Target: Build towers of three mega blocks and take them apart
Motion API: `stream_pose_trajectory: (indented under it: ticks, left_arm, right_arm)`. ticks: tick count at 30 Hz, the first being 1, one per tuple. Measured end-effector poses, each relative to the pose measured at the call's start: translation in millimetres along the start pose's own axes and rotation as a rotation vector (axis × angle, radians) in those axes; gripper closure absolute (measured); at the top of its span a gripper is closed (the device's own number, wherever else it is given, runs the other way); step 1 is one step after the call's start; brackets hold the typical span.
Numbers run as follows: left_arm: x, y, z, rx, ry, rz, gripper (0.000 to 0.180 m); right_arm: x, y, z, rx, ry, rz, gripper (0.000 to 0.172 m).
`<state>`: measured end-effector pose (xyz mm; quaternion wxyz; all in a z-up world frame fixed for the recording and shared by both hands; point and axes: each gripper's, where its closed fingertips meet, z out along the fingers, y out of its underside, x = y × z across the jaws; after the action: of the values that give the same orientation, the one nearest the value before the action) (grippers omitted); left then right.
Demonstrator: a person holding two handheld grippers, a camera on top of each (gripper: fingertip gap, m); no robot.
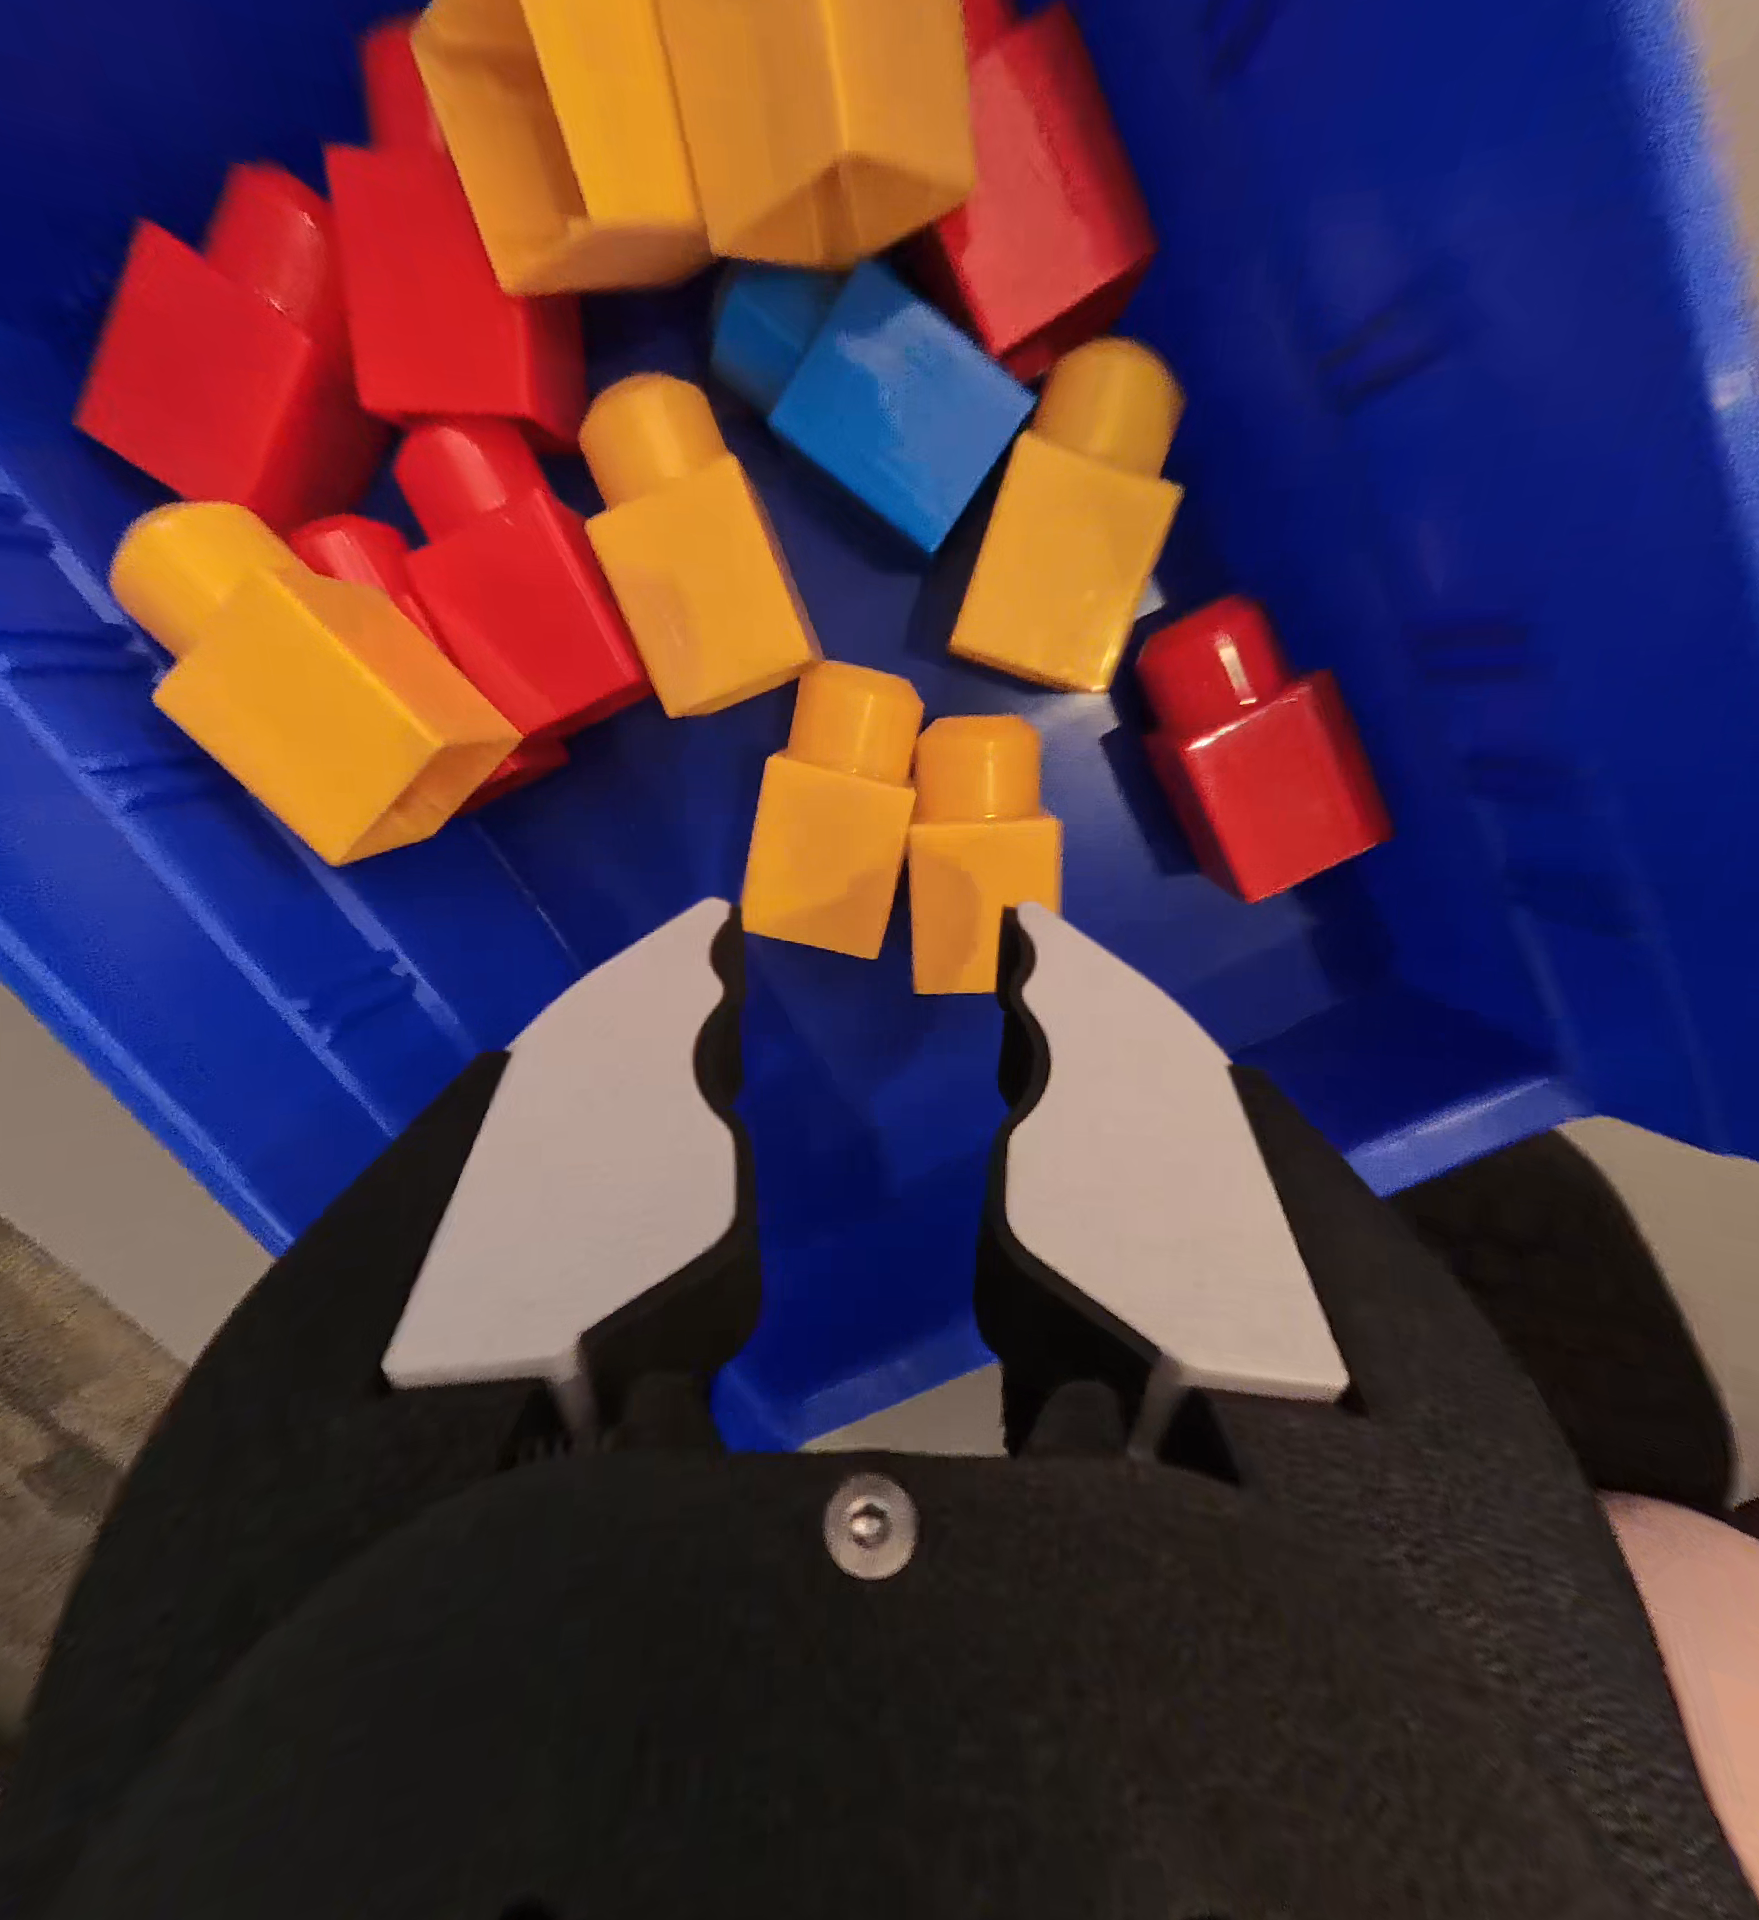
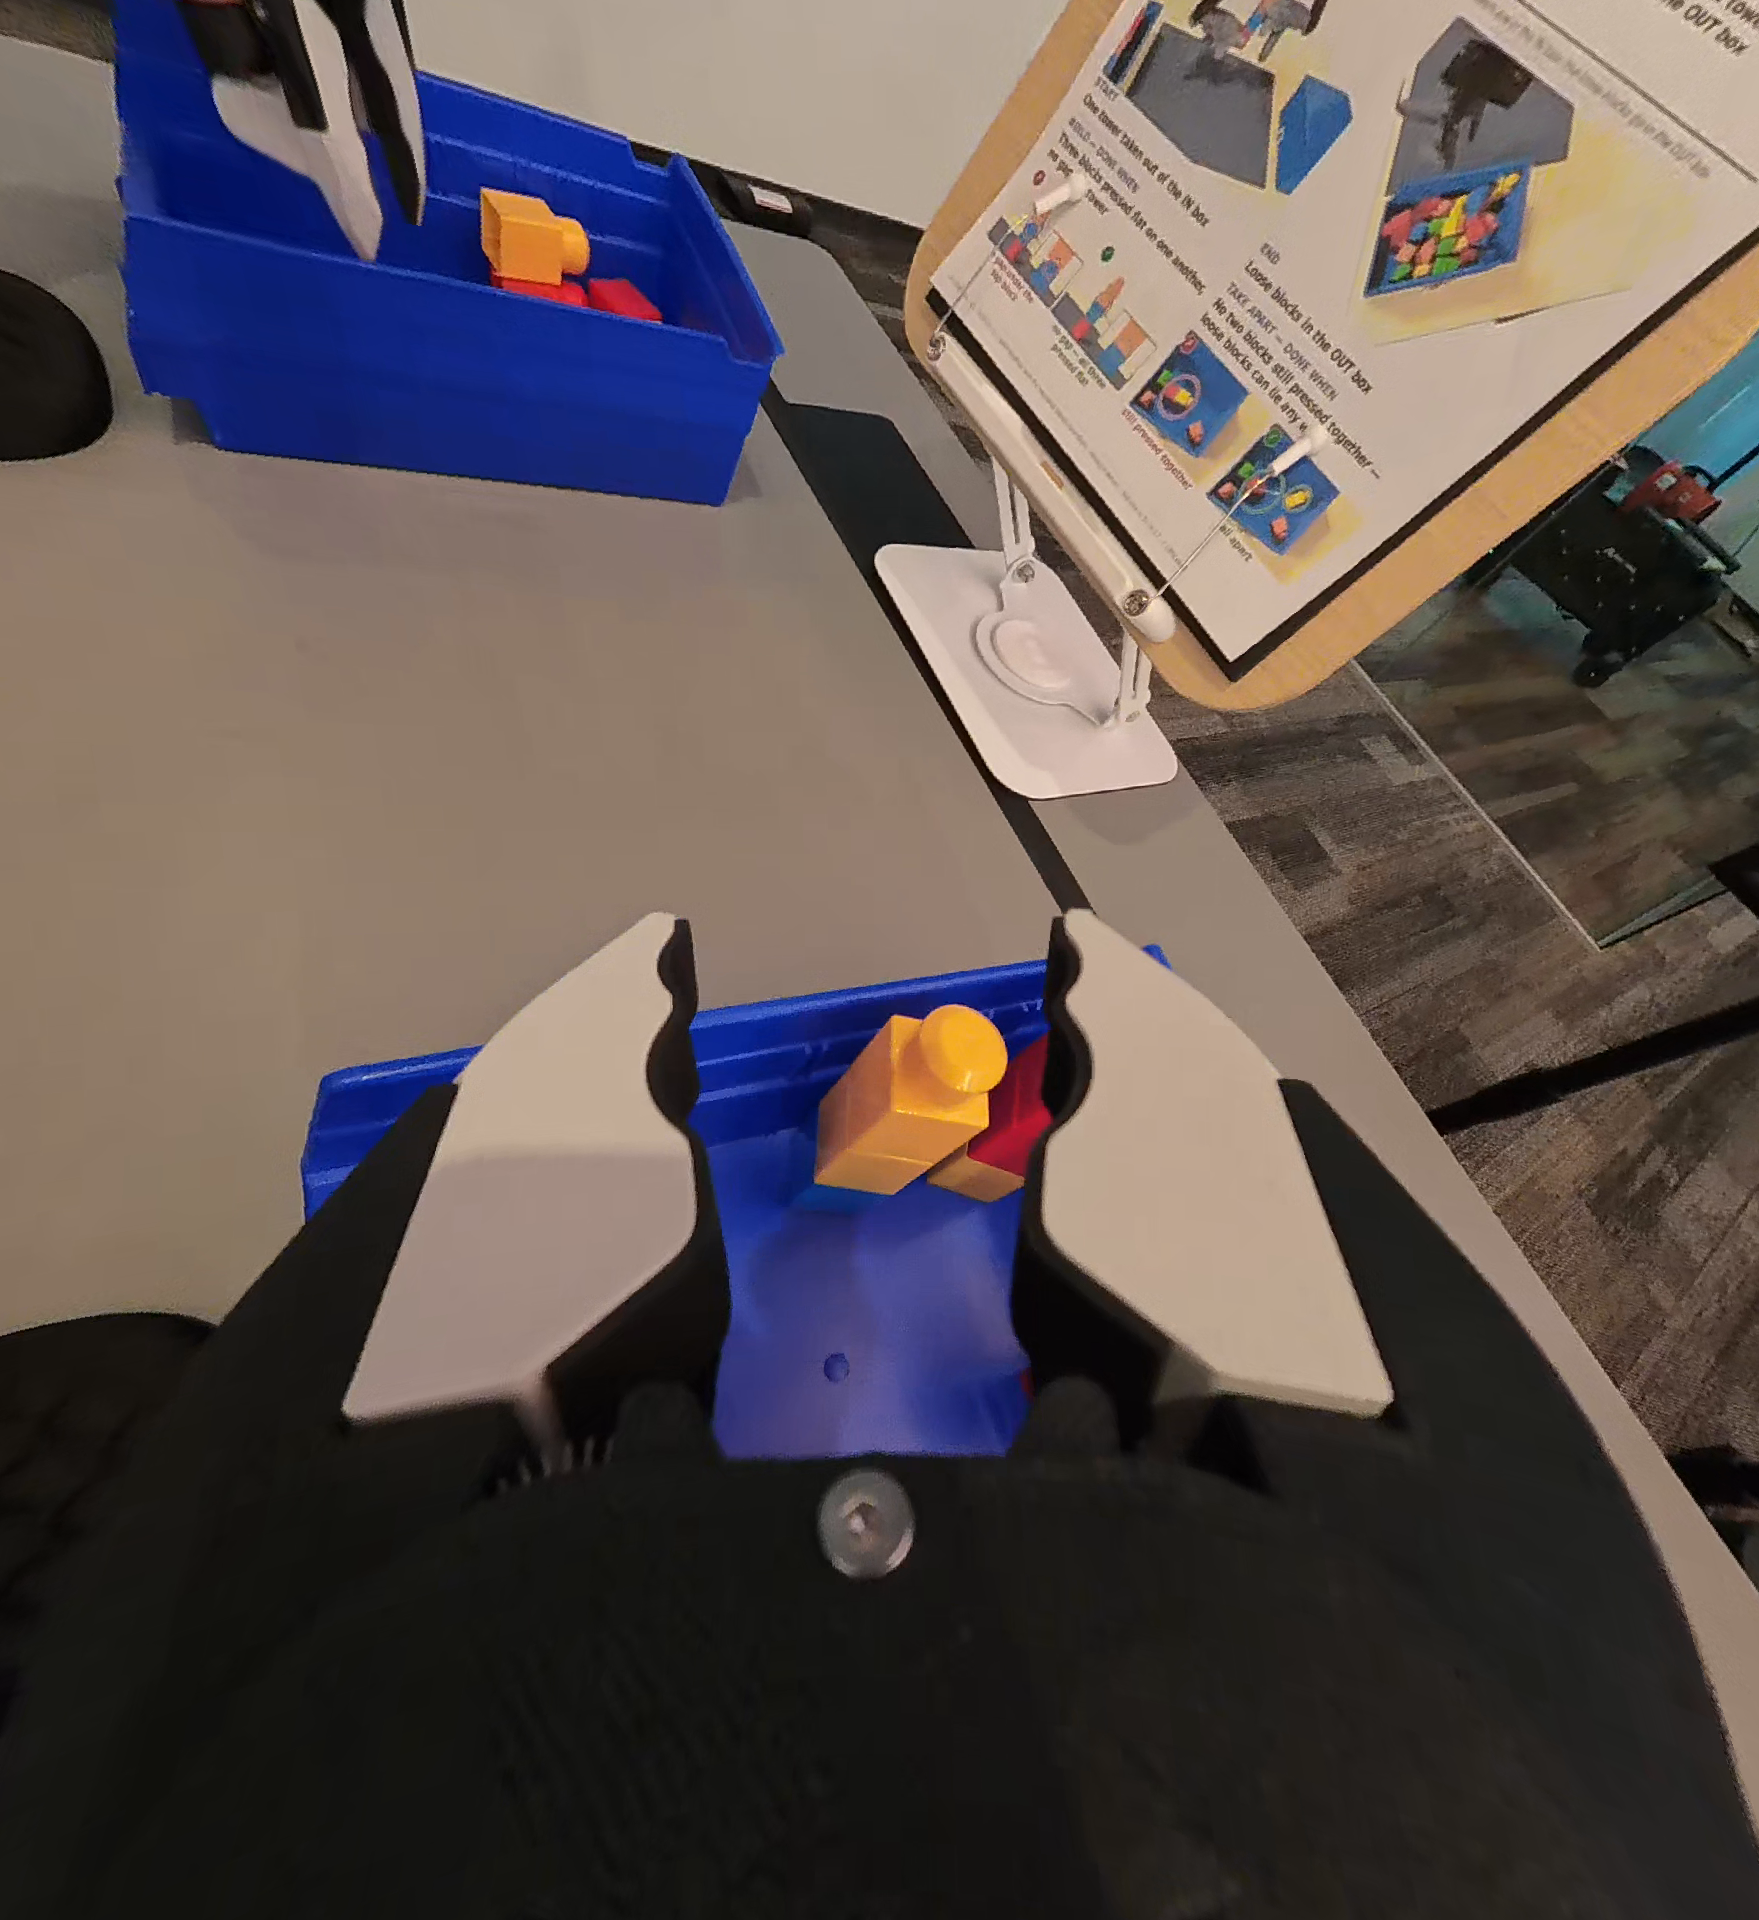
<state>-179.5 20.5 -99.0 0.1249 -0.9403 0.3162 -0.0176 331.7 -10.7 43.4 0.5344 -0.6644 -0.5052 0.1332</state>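
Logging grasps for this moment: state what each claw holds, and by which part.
Nothing is held. The left claw is open over the bin, two yellow blocks at its tips, ungripped. The right claw is open and bare.

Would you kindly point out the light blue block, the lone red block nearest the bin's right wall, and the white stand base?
Light blue block [image 1: 901,426]: left wrist view, top face.
Lone red block [image 1: 1270,800]: left wrist view, body.
White stand base [image 2: 1020,675]: right wrist view, flat plate.

Far bin blocks: loose yellow, red and one blue, single-stud, tumbled, two yellow upright side by side.
Near bin blocks: yellow tilted on red, piled at far wall.
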Motion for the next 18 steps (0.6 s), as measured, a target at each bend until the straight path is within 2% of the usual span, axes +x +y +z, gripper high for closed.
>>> stream_pose_trajectory:
  ticks: [2,7,11,16,18]
  left_arm:
    - [-10,3,9,-0.023,-0.034,0.001,0.131]
    - [-9,10,25,-0.065,0.023,0.003,0.131]
    - [-10,2,27,-0.017,0.042,-0.011,0.131]
    - [-22,9,26,-0.022,-0.004,-0.017,0.133]
    - [-20,8,27,-0.006,0.021,-0.021,0.136]
  right_arm:
    - [0,0,1,0.003,-0.005,0.003,0.106]
    - [-3,2,4,-0.012,-0.020,-0.002,0.106]
    - [-5,2,6,-0.015,-0.033,-0.004,0.107]
    - [-7,4,10,-0.028,-0.047,-0.009,0.107]
    - [-9,4,11,-0.034,-0.052,-0.015,0.107]
